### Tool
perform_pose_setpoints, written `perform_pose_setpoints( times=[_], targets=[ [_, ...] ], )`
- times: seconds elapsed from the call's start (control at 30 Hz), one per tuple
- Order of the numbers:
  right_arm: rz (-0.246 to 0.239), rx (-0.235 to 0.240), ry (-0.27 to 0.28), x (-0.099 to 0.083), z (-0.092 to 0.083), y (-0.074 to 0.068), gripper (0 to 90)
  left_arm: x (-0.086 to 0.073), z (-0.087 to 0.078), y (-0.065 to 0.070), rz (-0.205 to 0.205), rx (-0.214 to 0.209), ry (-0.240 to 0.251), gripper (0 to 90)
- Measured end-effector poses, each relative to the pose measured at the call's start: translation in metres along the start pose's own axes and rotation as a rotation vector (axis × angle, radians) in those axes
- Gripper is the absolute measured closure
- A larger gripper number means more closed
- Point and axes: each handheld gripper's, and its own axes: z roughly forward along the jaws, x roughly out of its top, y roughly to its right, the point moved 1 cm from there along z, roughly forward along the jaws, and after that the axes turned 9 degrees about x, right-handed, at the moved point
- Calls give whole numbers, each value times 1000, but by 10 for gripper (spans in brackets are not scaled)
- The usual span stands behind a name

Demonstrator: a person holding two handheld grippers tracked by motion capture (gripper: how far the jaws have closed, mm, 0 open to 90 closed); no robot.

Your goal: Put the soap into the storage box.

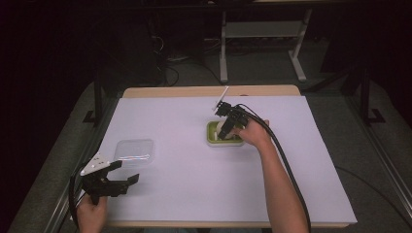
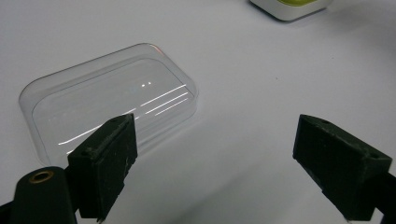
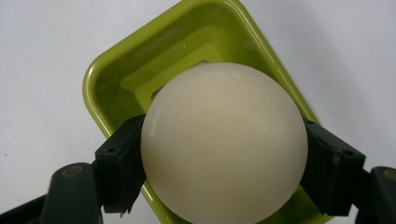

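Right gripper view: the right gripper [image 3: 224, 172] clamps a cream ball [image 3: 224, 144] between both jaws, directly over the green tray [image 3: 121, 70]; the left gripper [image 2: 215, 163] gapes wide, empty.

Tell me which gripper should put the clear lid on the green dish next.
Left. The left gripper is open right beside the clear lid, with nothing between its fingers. The right gripper is busy clamping the white ball over the green dish.
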Motion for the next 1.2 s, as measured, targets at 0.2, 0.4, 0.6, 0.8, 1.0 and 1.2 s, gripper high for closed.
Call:
perform_pose_setpoints(
  times=[0.2,0.4,0.6,0.8,1.0,1.2],
  targets=[
    [6,-1,-4,0,0,0,239,0,0,0,0,0,0,129],
    [12,-4,-6,0,1,0,239,0,0,0,1,1,2,129],
    [21,-5,-12,0,1,0,239,0,0,0,-3,1,3,129],
    [23,-11,-13,1,2,0,239,0,0,0,0,0,4,129],
    [26,-19,-17,1,2,-1,239,0,0,0,-1,1,2,129],
    [30,-18,-23,0,1,0,239,0,0,0,0,1,0,129]
  ],
)
